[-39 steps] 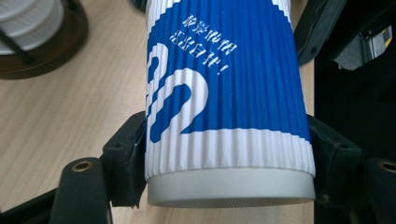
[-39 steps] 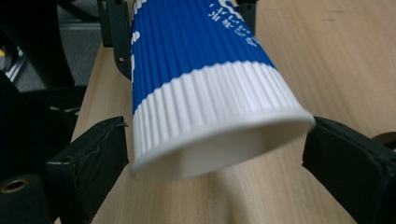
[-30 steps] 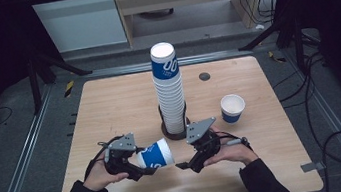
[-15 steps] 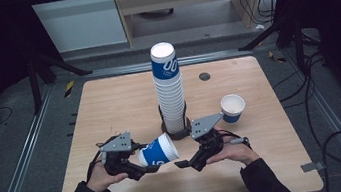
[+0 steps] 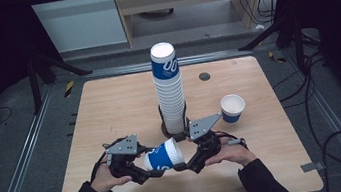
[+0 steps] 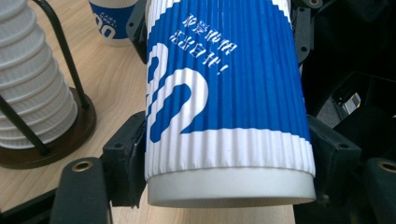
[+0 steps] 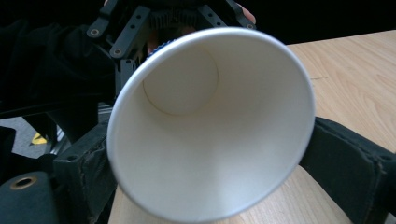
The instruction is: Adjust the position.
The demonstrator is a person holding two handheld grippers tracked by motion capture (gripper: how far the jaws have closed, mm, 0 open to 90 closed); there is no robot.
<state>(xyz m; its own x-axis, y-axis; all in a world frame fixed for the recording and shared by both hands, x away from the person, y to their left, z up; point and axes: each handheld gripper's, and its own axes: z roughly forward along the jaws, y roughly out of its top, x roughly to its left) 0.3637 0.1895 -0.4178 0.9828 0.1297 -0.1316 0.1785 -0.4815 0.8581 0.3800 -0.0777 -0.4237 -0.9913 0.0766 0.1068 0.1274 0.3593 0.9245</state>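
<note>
A person holds one paper cup (image 5: 163,155) on its side, up off the table (image 5: 110,109), at the near edge in front of the tall stack. The left gripper (image 5: 145,173) has the cup by its bottom end. In the left gripper view its black pads (image 6: 125,163) press on both sides of the ribbed wall, so it is closed on the cup. The right gripper (image 5: 183,165) is at the cup's open mouth. Its jaws have just been closing, with the rim between them. In the right gripper view the pads (image 7: 343,156) sit right against the rim on both sides, so I think it grips the cup too.

The cup looks very light, I think. It is thin paper with a bumpy blue and white sleeve, so it should not slip much. It is soft, though. The open mouth can bend or fold if squeezed hard, so a soft squeeze there is best. The bottom end is stiffer and a safer place to hold.

Counting: one cup in the grippers, one loose cup (image 5: 233,108) standing upright to the right, well apart, and one tall stack of cups (image 5: 169,93) in a dark holder (image 5: 167,127). The stack has too many cups to count. There are two grippers.
</note>
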